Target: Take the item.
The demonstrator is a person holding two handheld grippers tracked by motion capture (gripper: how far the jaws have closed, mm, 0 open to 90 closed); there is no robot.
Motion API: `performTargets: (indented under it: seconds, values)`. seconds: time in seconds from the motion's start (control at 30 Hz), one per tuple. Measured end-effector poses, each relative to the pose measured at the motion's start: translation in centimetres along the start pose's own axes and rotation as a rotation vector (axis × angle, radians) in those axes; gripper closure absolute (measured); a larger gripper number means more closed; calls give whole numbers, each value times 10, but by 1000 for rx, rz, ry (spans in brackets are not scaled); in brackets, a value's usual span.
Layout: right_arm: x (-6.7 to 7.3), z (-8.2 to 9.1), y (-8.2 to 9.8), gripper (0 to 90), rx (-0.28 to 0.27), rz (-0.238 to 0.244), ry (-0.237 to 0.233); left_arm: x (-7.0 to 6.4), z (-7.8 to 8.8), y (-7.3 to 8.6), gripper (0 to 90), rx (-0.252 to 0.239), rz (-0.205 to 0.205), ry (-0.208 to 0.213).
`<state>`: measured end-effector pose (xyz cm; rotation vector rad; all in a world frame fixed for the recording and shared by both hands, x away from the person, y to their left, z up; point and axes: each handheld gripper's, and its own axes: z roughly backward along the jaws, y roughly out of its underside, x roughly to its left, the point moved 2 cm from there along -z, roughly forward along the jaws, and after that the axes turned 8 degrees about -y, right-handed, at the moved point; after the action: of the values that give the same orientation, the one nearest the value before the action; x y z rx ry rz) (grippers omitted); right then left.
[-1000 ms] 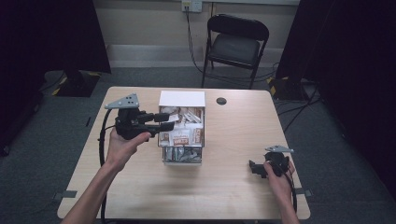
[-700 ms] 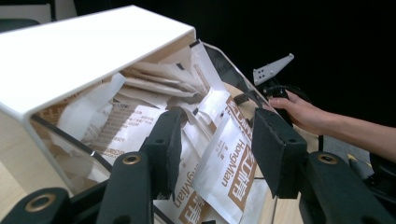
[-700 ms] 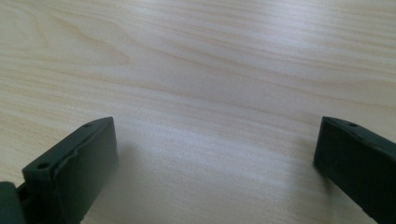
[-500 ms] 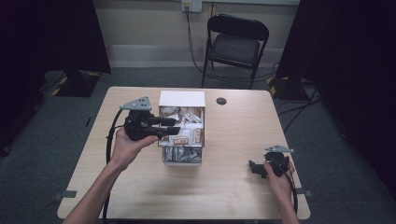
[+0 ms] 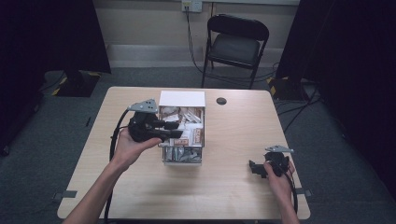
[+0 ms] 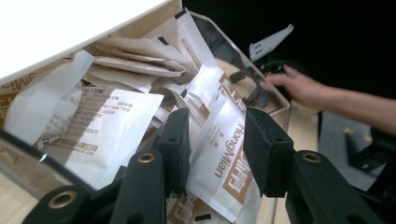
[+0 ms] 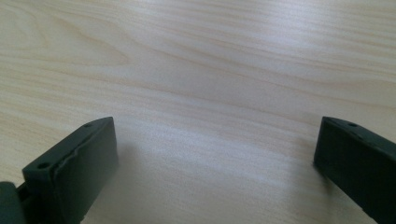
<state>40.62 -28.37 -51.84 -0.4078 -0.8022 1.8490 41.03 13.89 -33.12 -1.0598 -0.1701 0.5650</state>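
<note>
Left gripper: held in the left hand at the left side of the box, its jaws reaching over the rim into the sachets. The jaws have just been closing and stand part-way shut, with a white-and-brown sachet between them – in the left gripper view the pads sit on either side of it, but whether they press on it I cannot tell.

Sachet: white paper with brown print and the word "HongMian", standing on edge among the others, tilted.

Box: clear-walled, at the middle of the table, its white lid at the far side; it is packed with loose white and brown sachets lying at all angles.

Right gripper: resting low at the table's near right corner in the right hand, well apart from the box. Jaws spread wide – nothing but bare wood between them in the right gripper view.

Table: pale wood grain; a small dark round disc lies near the far edge, right of the box.

Beyond the table: a black folding chair against the wall.
</note>
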Motion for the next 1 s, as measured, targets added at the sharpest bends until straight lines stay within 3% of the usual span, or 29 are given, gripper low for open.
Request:
performTargets:
  seconds: [0.07,0.2,0.3,0.33,0.73,1.0]
  values:
    - [0,0,0,0,0,0,0,0,1,0,641,-6,1,-2]
    - [0,0,0,0,0,0,0,2,3,1,735,-10,-12,-18]
    - [0,0,0,0,0,0,0,3,3,3,887,-23,-12,-38]
    - [0,0,0,0,0,0,0,4,3,4,898,-26,-11,-42]
    - [0,0,0,0,0,-1,0,7,11,3,900,-68,45,-6]
    - [0,0,0,0,0,-2,1,8,16,2,900,-94,69,-8]
